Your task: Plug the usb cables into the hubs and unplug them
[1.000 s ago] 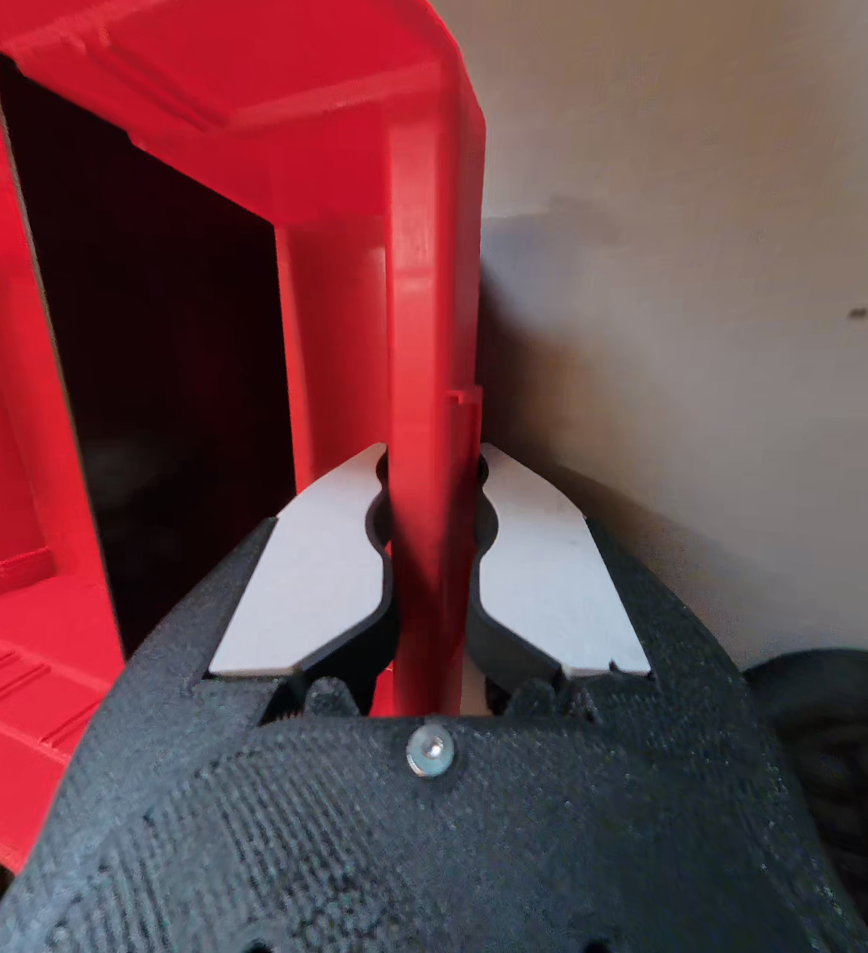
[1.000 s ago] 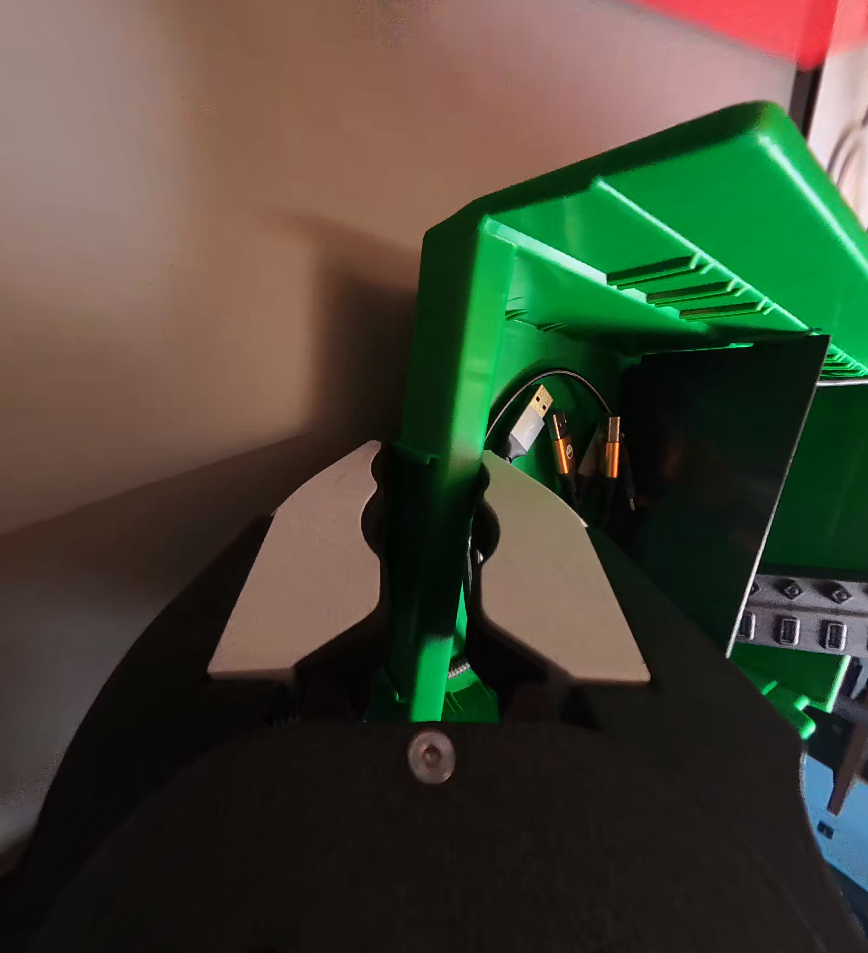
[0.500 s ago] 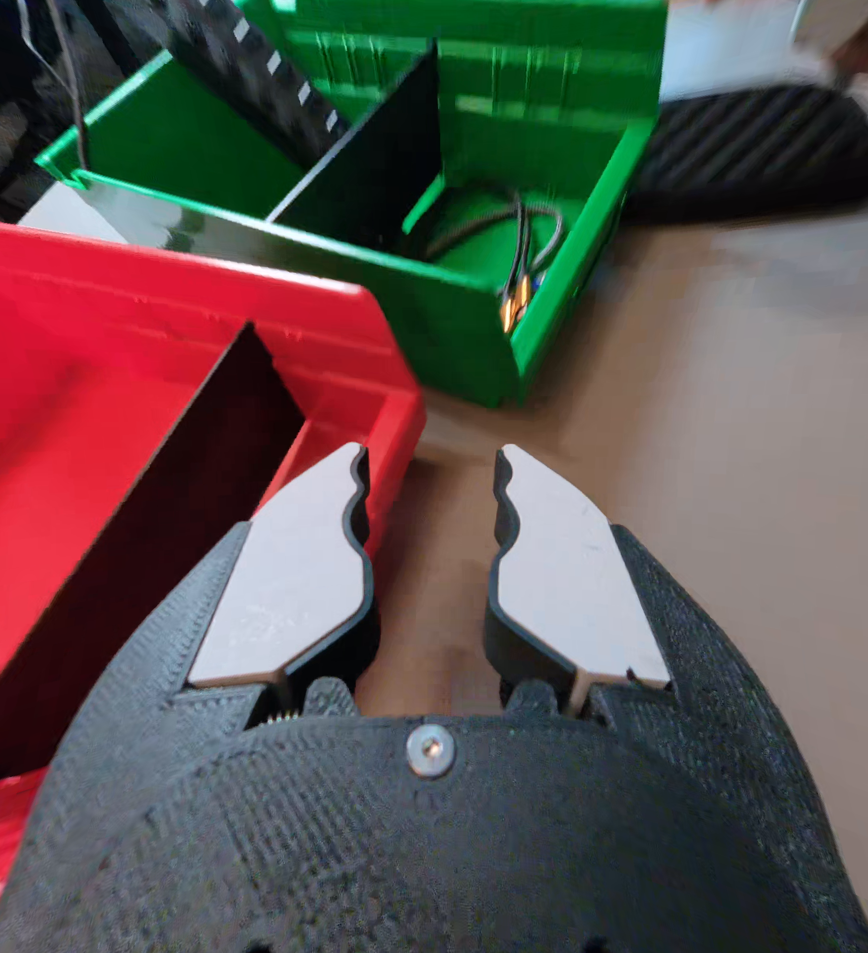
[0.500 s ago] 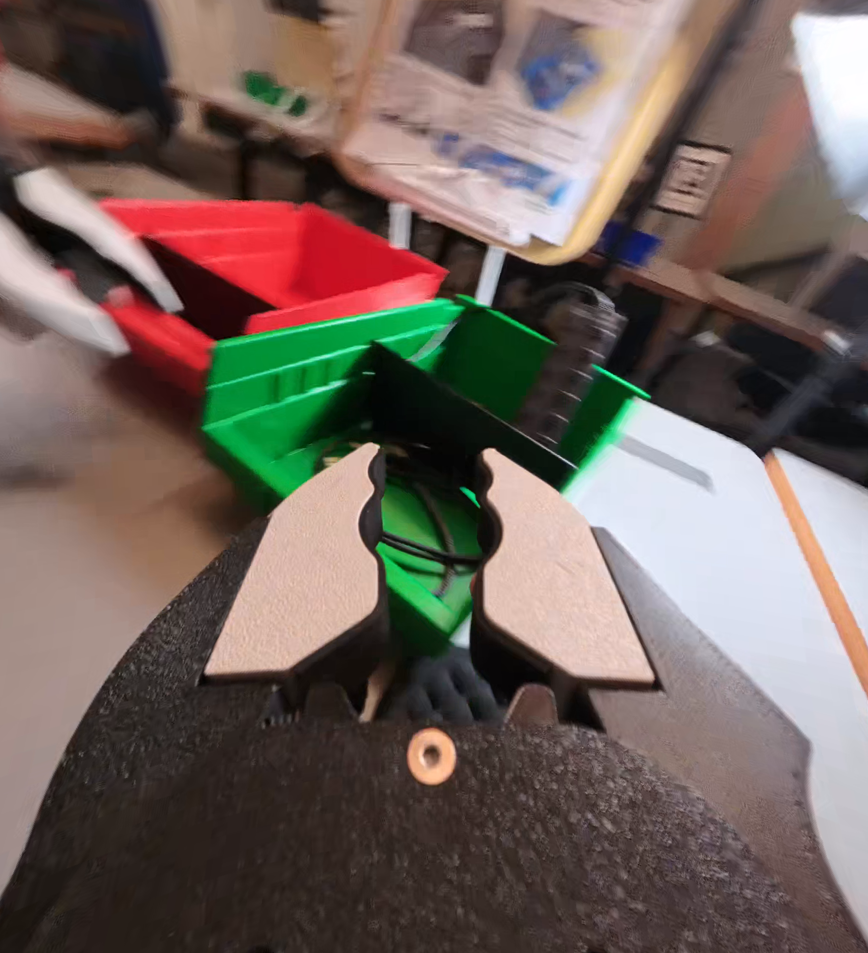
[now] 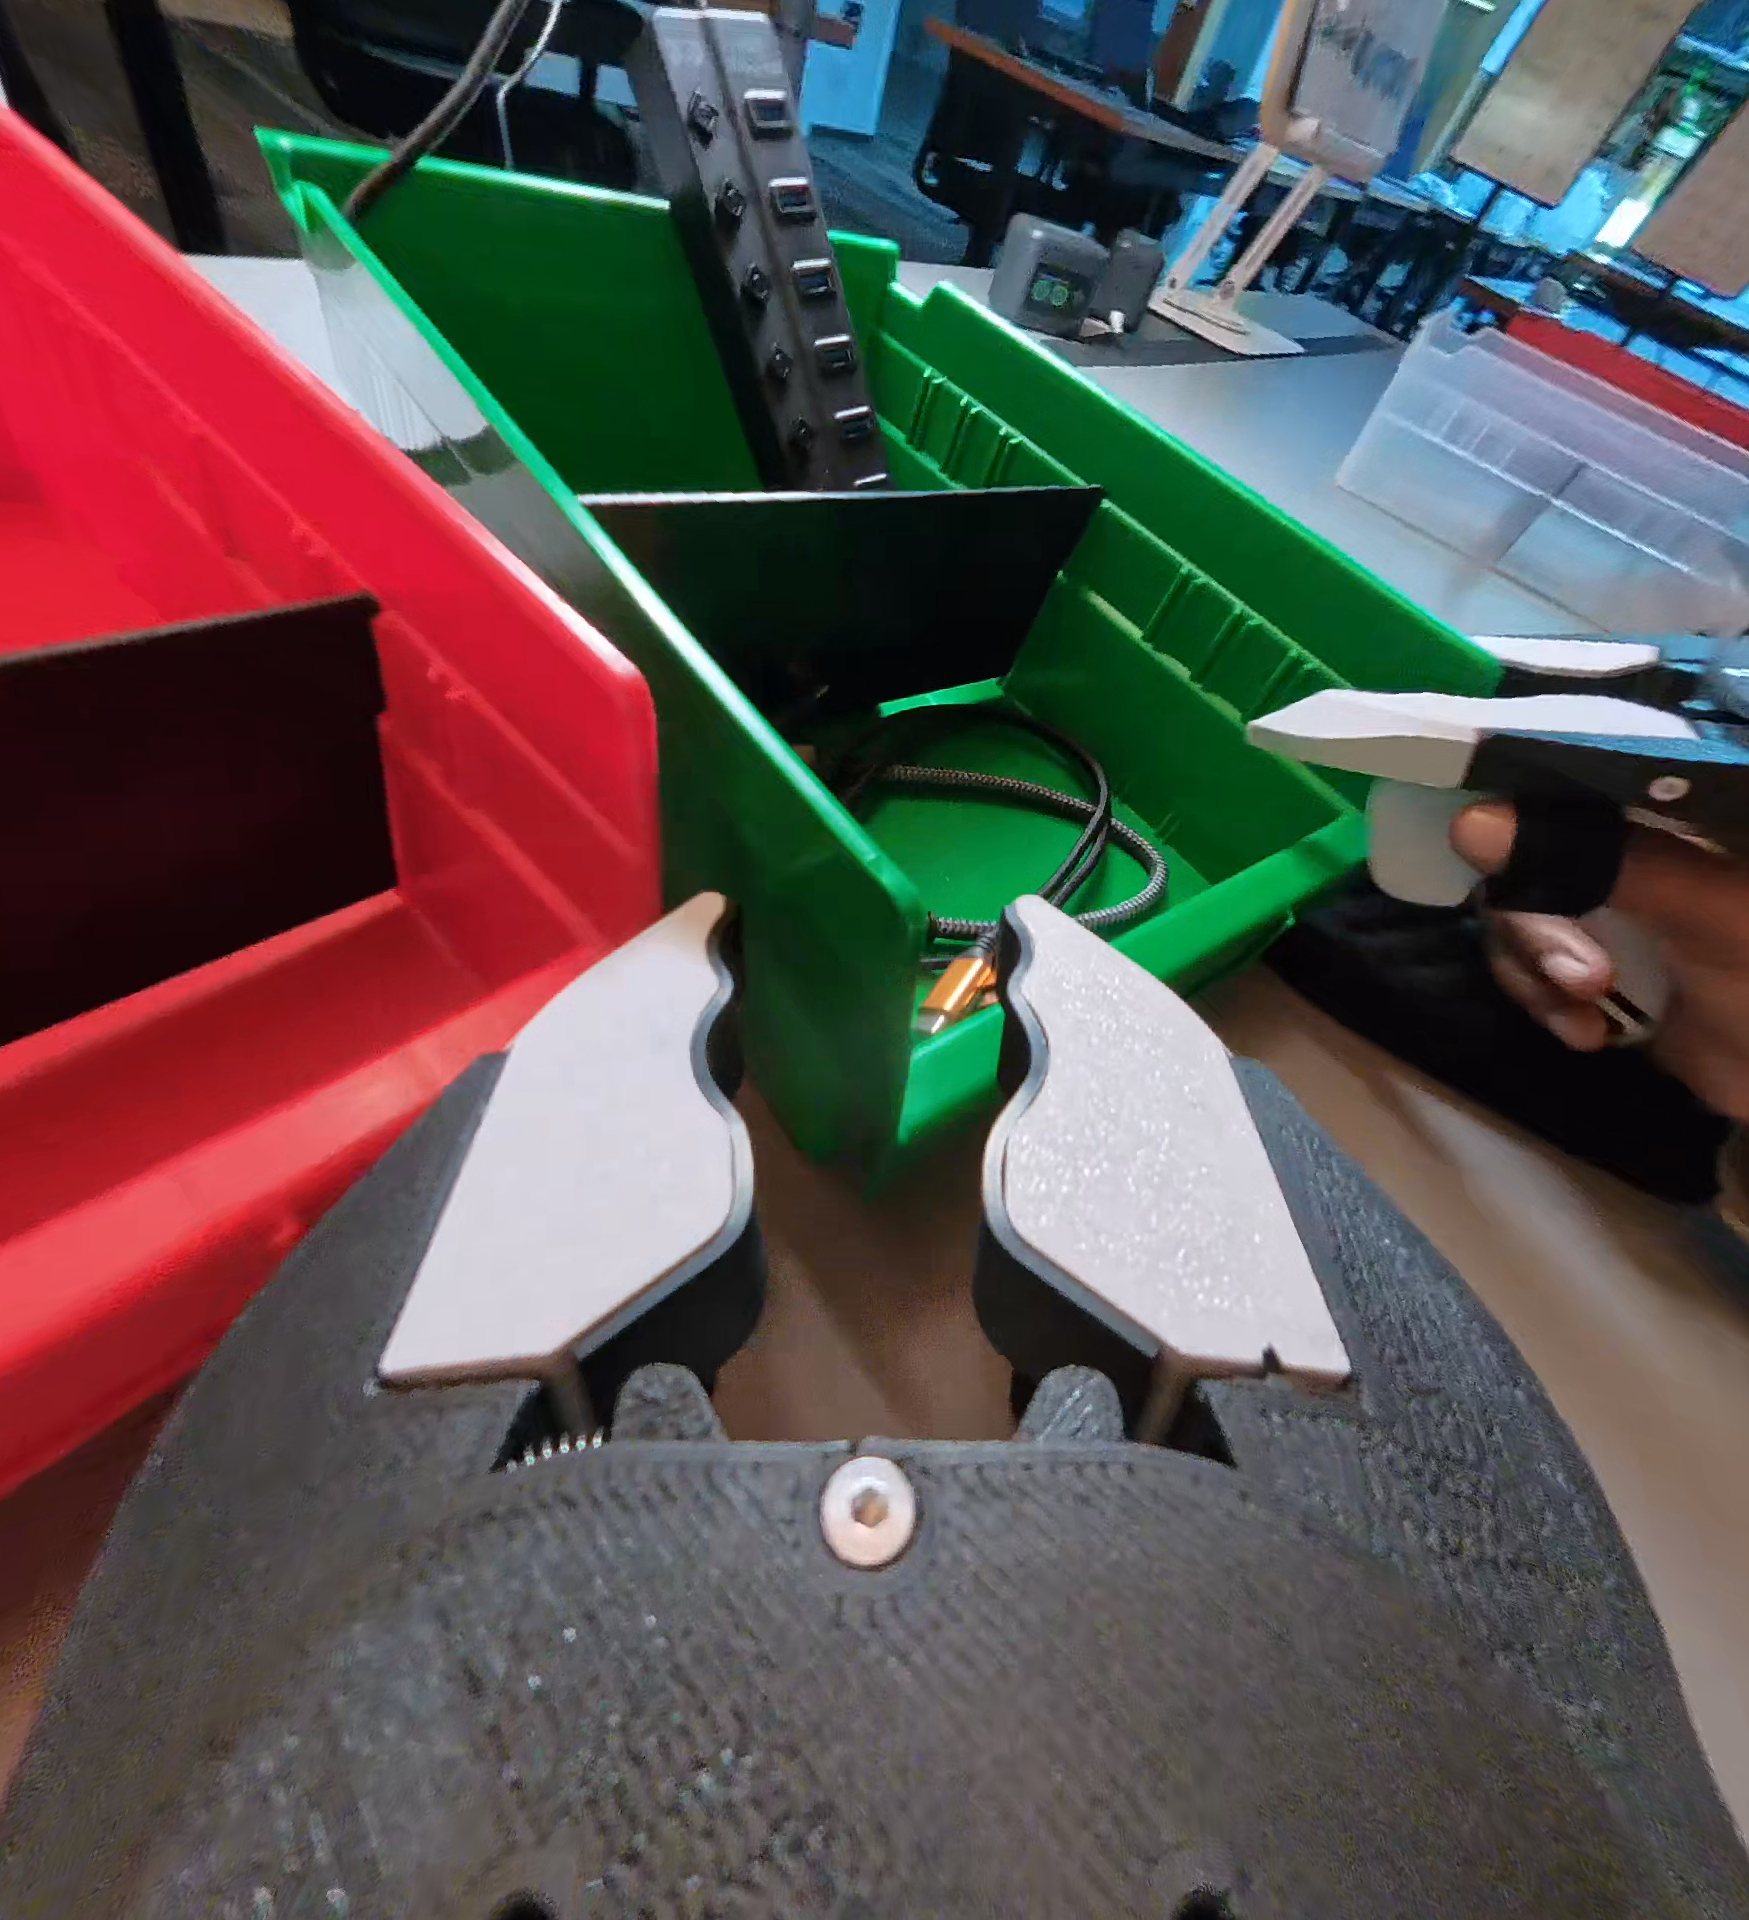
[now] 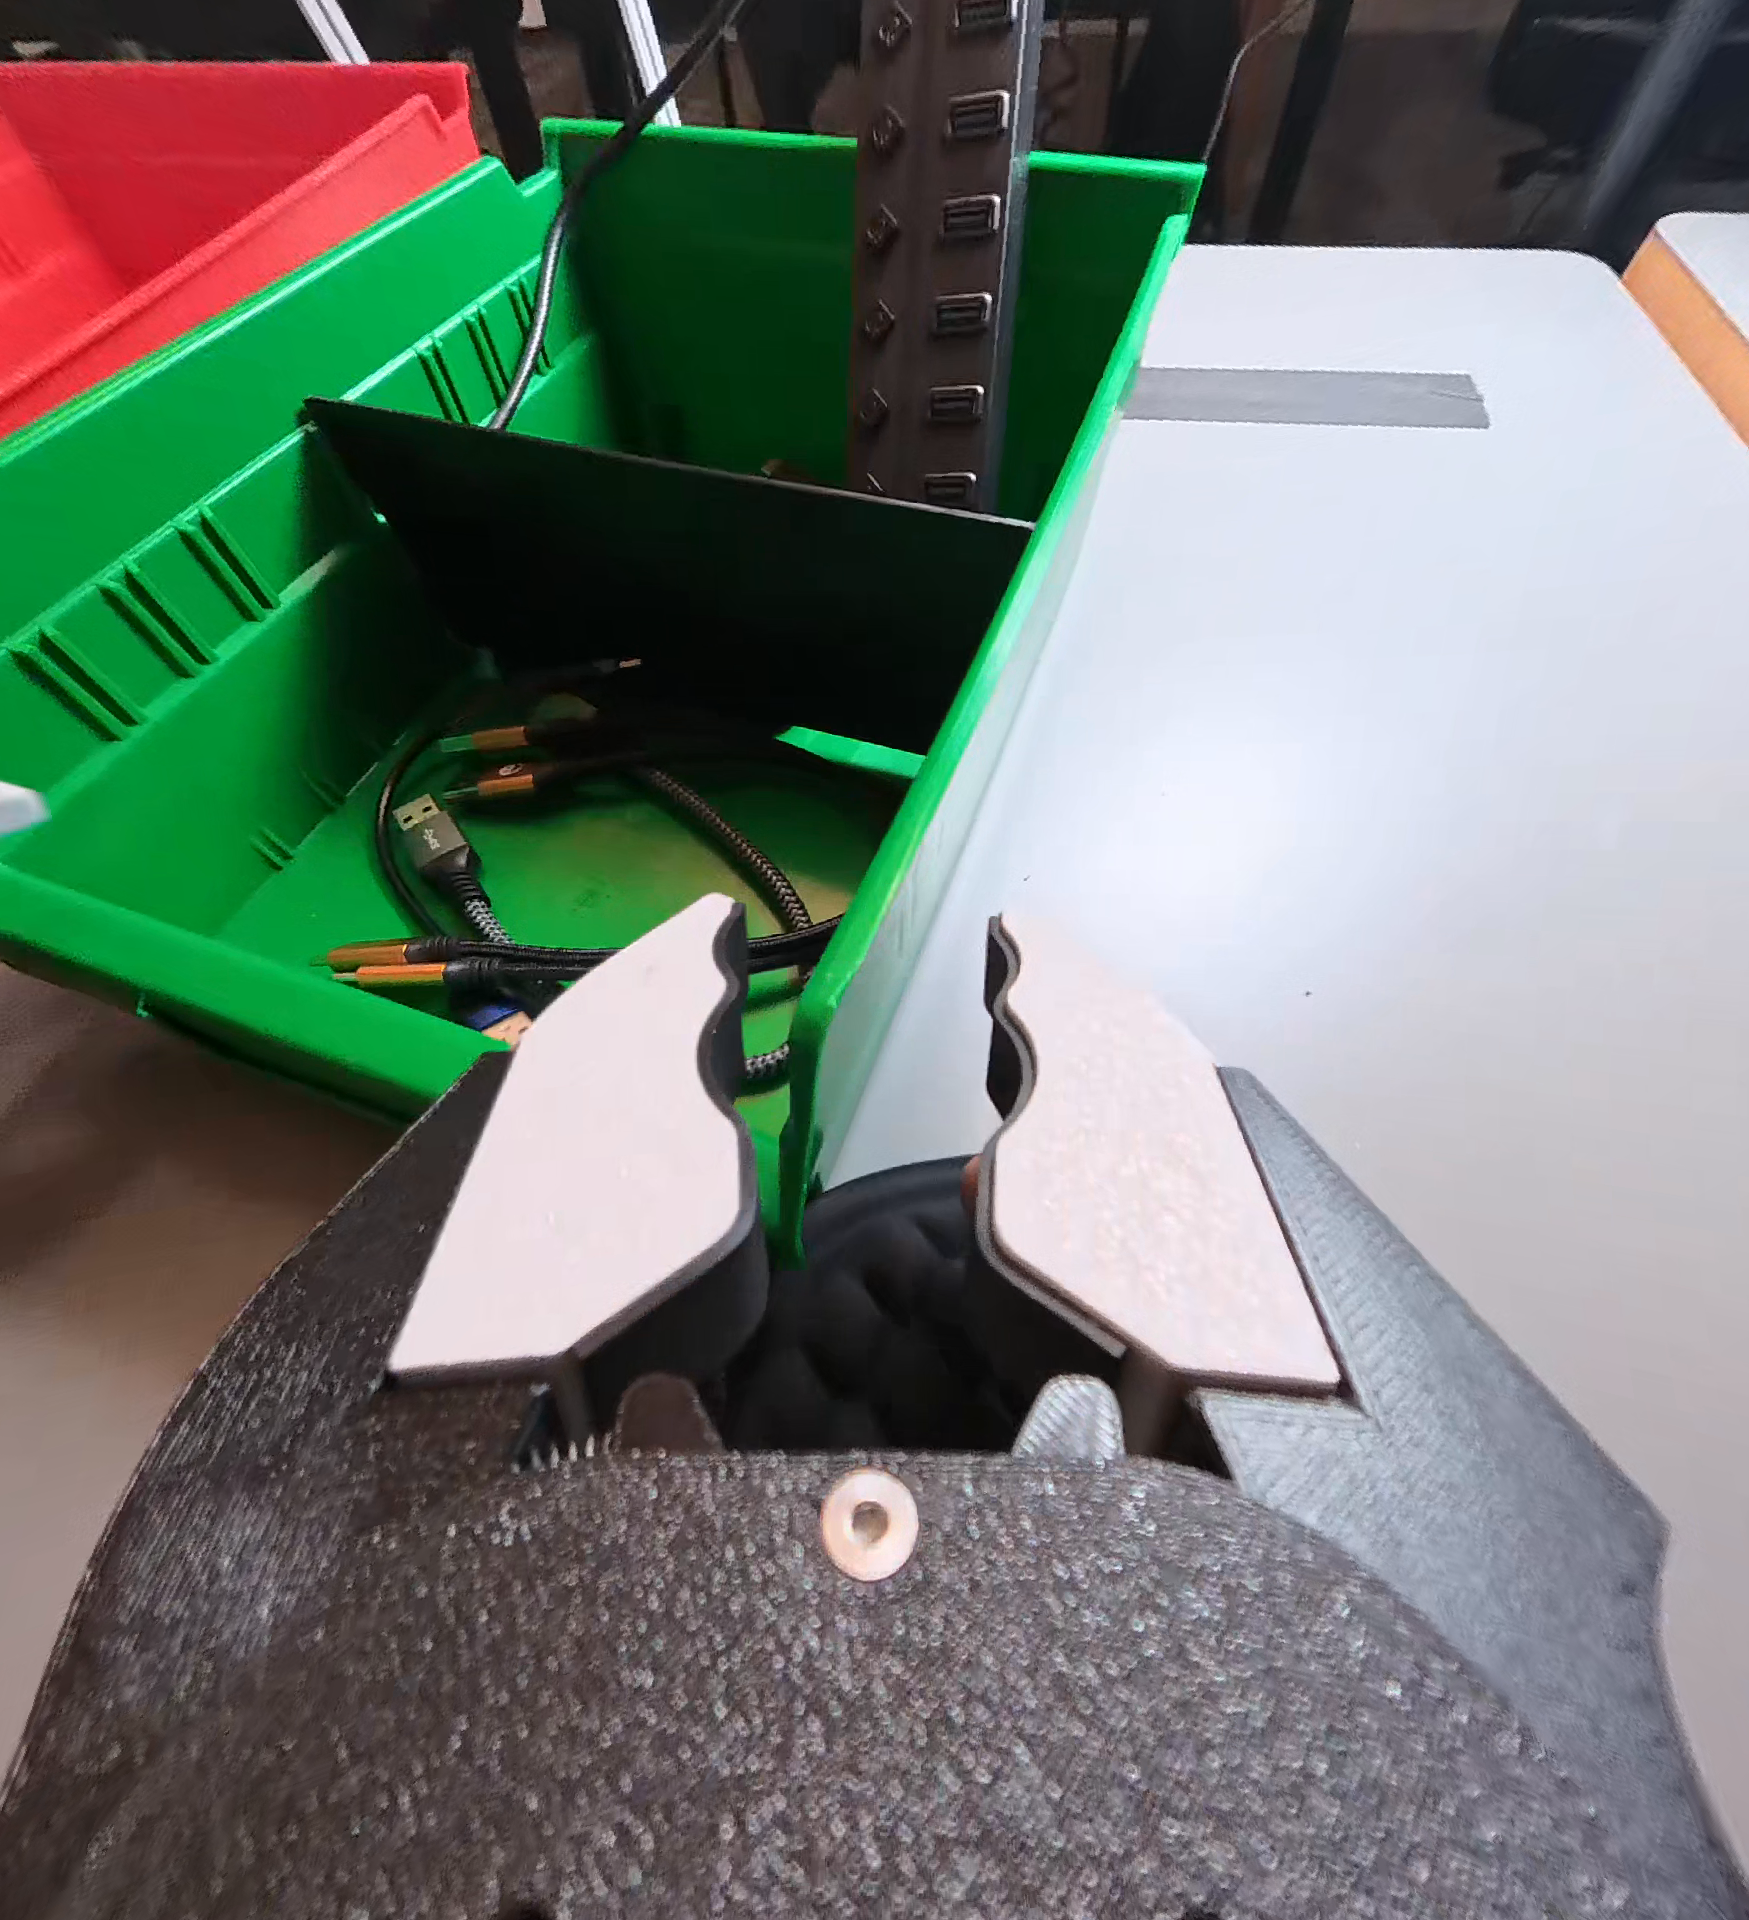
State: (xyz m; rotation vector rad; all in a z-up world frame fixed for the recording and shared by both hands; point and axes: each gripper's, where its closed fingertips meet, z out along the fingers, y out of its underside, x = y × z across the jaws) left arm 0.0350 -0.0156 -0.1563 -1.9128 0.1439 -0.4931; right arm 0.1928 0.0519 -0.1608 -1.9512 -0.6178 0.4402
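Note:
A green bin (image 5: 579, 312) stands on the table, split by a black divider (image 5: 849, 582). A black USB hub (image 5: 776, 260) leans upright in its far compartment. Several braided USB cables (image 5: 1156, 878) with orange and grey plugs lie loose in the near one. My left gripper (image 5: 865, 935) is open and empty, just before the bin's near corner. My right gripper (image 6: 865, 935) is open and empty, and the bin's (image 6: 122, 831) right wall shows between its fingers. The cables (image 6: 735, 842) and the hub (image 6: 937, 260) also show in the right wrist view. The right gripper (image 5: 1369, 696) also shows in the left wrist view.
A red bin (image 5: 226, 1091) with a black divider stands left of the green one, touching it. A black padded mat (image 5: 1452, 1018) lies by the green bin's near end. A clear plastic organiser (image 5: 1576, 499) stands far right. The grey table (image 6: 1369, 727) bears a tape strip (image 6: 1306, 400).
A second ago my left gripper was shut on the red bin's wall and my right on the green bin's wall, bins tilted. Both have let go and drawn back; the bins stand upright.

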